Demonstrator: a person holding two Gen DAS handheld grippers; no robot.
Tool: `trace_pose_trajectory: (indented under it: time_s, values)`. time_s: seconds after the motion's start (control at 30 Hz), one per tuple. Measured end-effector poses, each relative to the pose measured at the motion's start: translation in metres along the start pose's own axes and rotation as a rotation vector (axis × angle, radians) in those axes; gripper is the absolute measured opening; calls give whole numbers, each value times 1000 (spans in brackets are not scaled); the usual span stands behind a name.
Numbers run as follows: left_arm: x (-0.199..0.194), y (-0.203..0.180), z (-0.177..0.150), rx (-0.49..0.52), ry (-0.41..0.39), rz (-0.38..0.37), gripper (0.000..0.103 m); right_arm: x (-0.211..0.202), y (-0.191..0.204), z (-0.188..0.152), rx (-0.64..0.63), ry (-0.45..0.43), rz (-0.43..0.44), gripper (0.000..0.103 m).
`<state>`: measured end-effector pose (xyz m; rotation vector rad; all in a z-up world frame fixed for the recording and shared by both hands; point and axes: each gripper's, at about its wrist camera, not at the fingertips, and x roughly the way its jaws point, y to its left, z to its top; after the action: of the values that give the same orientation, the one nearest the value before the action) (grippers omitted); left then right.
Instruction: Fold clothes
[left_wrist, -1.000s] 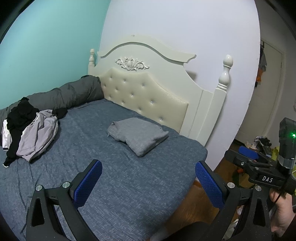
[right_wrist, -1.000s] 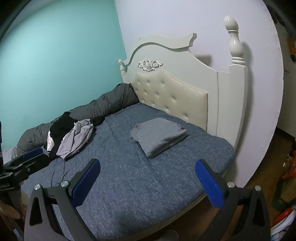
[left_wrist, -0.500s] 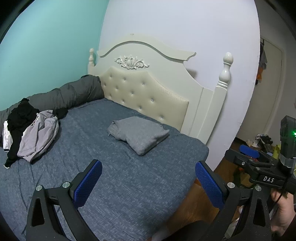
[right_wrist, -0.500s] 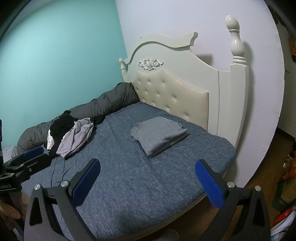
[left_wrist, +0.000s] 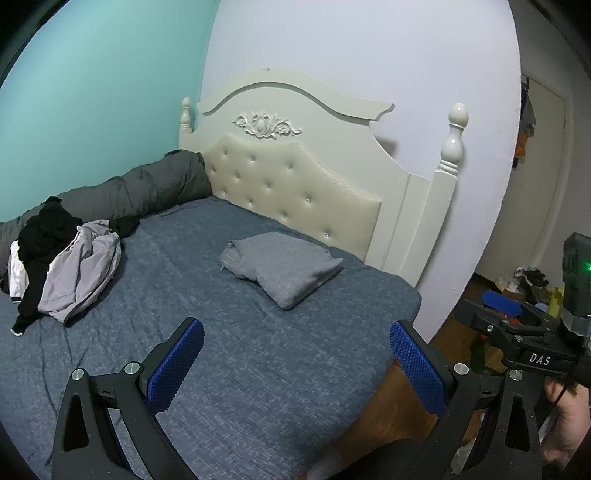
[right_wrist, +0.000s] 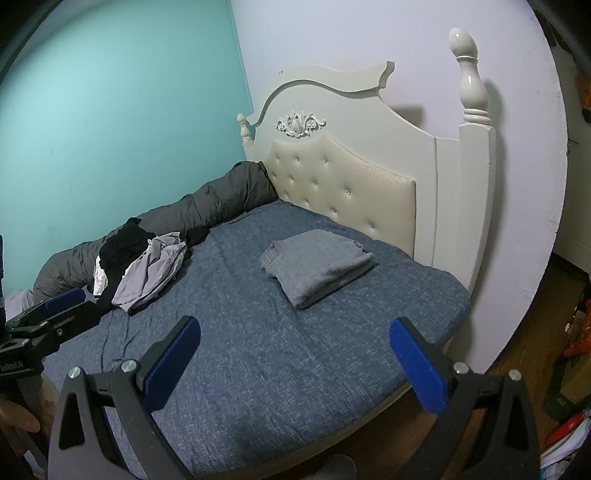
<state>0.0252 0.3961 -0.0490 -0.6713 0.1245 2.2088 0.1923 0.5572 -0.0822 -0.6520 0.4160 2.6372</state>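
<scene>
Bed (left_wrist: 258, 369) with folded sweater (left_wrist: 284, 269), clothes pile (left_wrist: 74, 269)

A home bedroom: bed (left_wrist: 258, 369) with tufted headboard (left_wrist: 295, 192), clothes pile (left_wrist: 74, 266), teal wall (left_wrist: 92, 92).

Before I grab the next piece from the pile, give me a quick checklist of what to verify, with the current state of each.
1. Left gripper open and holding nothing: ok.
2. Right gripper open and holding nothing: ok.
3. Gray garment folded and lying apart from the pile: ok.
4. Bare stretch of bed in front of the grippers for folding: ok.
5. Top piece of the pile separable from the rest: cannot tell, the light and black clothes are tangled.
6. Pile within reach: not ok, both grippers hang well short of it.
</scene>
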Motion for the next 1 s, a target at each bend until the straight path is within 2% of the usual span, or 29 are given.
trace_pose_trajectory:
  time_s: [1.0]
  values:
    - [1,4,-3,-17,9,0,102,4,-1,-5,3,12,-9,103]
